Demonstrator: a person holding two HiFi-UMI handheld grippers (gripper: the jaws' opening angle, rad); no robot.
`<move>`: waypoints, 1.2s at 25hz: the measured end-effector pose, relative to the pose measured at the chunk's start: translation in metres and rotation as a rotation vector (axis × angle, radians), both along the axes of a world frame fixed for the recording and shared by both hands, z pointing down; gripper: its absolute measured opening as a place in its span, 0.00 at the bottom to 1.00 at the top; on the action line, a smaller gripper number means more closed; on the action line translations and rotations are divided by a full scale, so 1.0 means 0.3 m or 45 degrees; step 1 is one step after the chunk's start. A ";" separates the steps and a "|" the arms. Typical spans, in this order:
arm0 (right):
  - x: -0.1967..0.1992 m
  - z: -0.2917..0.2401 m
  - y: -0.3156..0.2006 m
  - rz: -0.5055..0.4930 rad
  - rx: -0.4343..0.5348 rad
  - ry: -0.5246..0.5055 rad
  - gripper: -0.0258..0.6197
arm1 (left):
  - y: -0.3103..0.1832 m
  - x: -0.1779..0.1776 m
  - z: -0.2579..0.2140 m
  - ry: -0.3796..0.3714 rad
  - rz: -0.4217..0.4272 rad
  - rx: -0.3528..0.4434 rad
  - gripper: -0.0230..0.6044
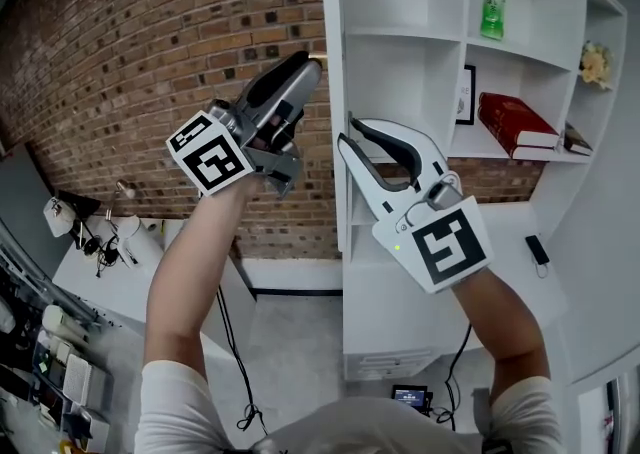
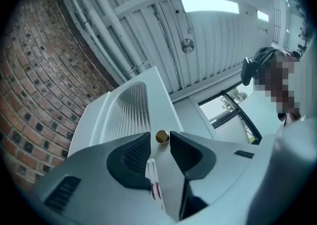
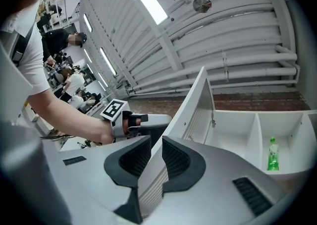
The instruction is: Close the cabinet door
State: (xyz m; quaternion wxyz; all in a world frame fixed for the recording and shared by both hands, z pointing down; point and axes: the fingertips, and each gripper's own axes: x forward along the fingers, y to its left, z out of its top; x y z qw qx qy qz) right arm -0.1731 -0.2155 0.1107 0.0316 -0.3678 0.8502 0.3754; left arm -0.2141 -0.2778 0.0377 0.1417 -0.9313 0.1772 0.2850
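Note:
The white cabinet door (image 1: 331,92) stands open, edge-on in the head view, with a ribbed glass panel (image 2: 126,115). Its small brass knob (image 2: 162,137) sits between the tips of my left gripper (image 2: 161,142), which is shut on it. That left gripper (image 1: 308,70) is held high on the door's left side. My right gripper (image 1: 350,137) reaches from the right, a little lower. In the right gripper view the door's (image 3: 193,105) edge runs between the jaws of the right gripper (image 3: 156,144), which is shut on it.
Open white shelves (image 1: 420,32) hold a green bottle (image 1: 493,4), red books (image 1: 515,122) and a framed picture (image 1: 467,94). A brick wall (image 1: 150,42) is behind on the left. A white desk (image 1: 100,262) with a lamp stands low left. Cables lie on the floor.

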 end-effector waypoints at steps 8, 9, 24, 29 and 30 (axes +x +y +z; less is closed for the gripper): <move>0.019 0.002 -0.033 0.031 -0.004 -0.008 0.14 | -0.009 0.035 -0.004 -0.047 0.113 0.017 0.22; 0.022 0.005 -0.038 0.033 -0.006 -0.007 0.14 | -0.011 0.037 -0.003 -0.048 0.126 0.020 0.22; 0.072 0.022 -0.061 0.042 0.014 -0.009 0.14 | -0.010 0.101 -0.004 -0.087 0.228 0.036 0.17; 0.119 0.027 -0.061 0.055 0.028 -0.014 0.14 | -0.011 0.146 0.000 -0.086 0.217 0.040 0.17; 0.116 0.027 -0.060 0.059 0.029 -0.014 0.14 | -0.010 0.142 -0.001 -0.086 0.214 0.039 0.17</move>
